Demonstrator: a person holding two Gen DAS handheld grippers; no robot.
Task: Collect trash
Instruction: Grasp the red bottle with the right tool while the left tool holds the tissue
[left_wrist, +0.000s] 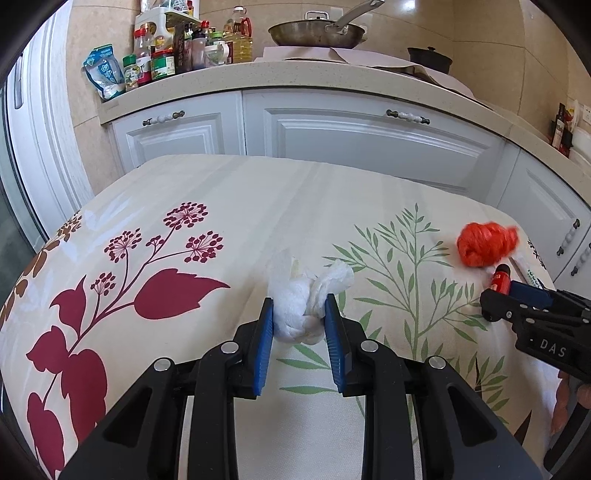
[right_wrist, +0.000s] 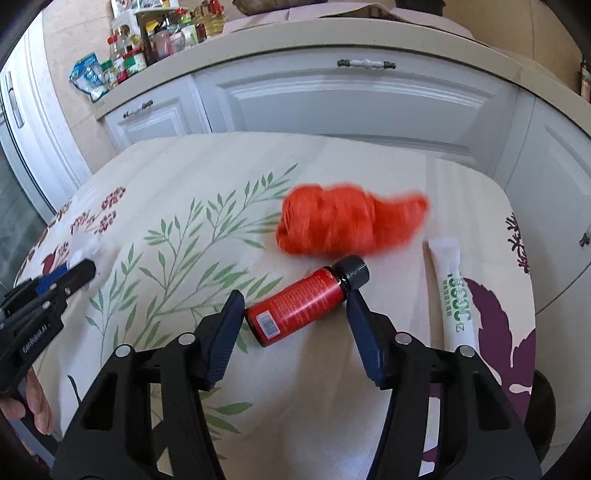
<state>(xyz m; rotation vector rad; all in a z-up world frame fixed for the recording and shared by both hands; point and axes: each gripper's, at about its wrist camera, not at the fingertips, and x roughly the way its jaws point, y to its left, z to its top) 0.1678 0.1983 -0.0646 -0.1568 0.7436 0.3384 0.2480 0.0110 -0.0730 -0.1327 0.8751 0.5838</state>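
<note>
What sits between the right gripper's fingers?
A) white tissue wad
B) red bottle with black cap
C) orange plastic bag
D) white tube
B: in the right wrist view the red bottle lies on the tablecloth between the fingers of the right gripper, cap toward the orange bag.

A table (left_wrist: 229, 206) stood in front of a counter (left_wrist: 295, 75) with cabinets (left_wrist: 354, 133) below it. On the near middle of the table lay a wad of tissue (left_wrist: 295, 314), between the 2 fingers of the left gripper (left_wrist: 298, 317). To its right, well apart, lay a crumpled bag (right_wrist: 343, 225). Just near of the bag lay a small bottle (right_wrist: 303, 301) on its side, its cap toward the far right, between the 2 fingers of the right gripper (right_wrist: 295, 314). Right of the bottle lay a sachet (right_wrist: 456, 291), running near to far. On the far counter, jars and bottles (left_wrist: 173, 48) stood at the left, a pan (left_wrist: 317, 33) to their right.
</note>
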